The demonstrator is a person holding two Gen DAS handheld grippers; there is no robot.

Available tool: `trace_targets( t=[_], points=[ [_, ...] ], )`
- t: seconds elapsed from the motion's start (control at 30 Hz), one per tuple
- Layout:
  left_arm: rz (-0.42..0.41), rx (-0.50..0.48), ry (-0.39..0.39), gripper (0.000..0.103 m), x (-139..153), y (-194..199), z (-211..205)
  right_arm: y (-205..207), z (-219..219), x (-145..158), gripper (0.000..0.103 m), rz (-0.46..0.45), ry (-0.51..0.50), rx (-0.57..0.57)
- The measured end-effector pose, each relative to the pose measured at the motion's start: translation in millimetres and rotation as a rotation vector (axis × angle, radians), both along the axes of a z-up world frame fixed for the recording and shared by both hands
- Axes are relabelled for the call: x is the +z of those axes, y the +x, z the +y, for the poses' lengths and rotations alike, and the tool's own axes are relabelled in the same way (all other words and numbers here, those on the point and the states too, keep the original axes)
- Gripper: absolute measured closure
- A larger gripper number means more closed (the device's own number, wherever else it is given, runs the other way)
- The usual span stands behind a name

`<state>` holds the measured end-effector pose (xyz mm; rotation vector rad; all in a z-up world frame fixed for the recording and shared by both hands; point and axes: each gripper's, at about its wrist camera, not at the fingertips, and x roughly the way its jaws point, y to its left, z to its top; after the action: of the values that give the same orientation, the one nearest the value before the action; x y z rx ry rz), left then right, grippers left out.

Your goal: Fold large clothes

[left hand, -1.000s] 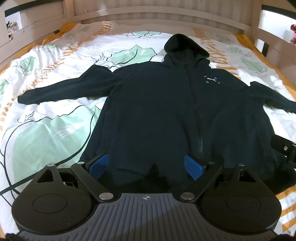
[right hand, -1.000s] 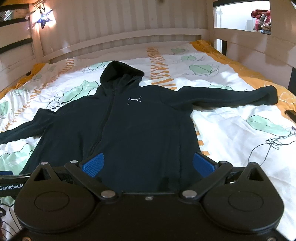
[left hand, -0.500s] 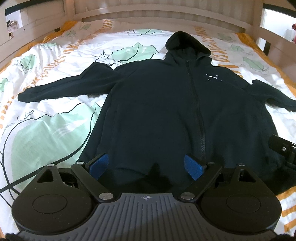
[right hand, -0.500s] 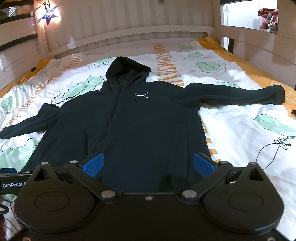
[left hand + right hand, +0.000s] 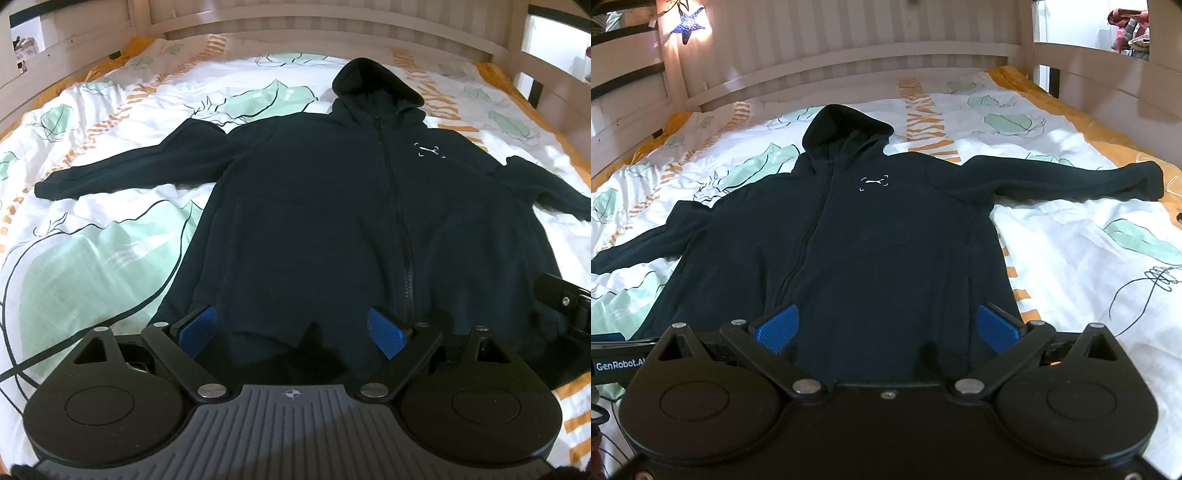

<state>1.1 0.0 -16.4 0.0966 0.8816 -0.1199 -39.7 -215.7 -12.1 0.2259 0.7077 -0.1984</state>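
Observation:
A dark navy zip hoodie lies flat on the bed, front up, hood toward the headboard and both sleeves spread sideways. A small white logo marks its chest. My left gripper hovers over the lower hem on the hoodie's left half, blue pads wide apart with nothing between them. My right gripper hangs over the hem on the right half, open too, with only cloth below it. The right gripper's black body shows at the left wrist view's right edge.
The duvet is white with green leaves and orange stripes. Wooden bed rails and a slatted headboard ring the mattress. A star light glows at the back left. Bare bedding lies on both sides of the hoodie.
Both views have shifted slightly: the hoodie sits a little lower in the left wrist frame and further right in the right wrist frame. The hoodie lies as before; both grippers stay open.

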Motion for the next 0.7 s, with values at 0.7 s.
trace_targets(
  t=[0.7],
  points=[
    [0.017,0.01,-0.006,0.014,-4.2,6.3,1.0,5.8,0.3,-5.2,0.001,0.016,0.019,0.011]
  ],
)
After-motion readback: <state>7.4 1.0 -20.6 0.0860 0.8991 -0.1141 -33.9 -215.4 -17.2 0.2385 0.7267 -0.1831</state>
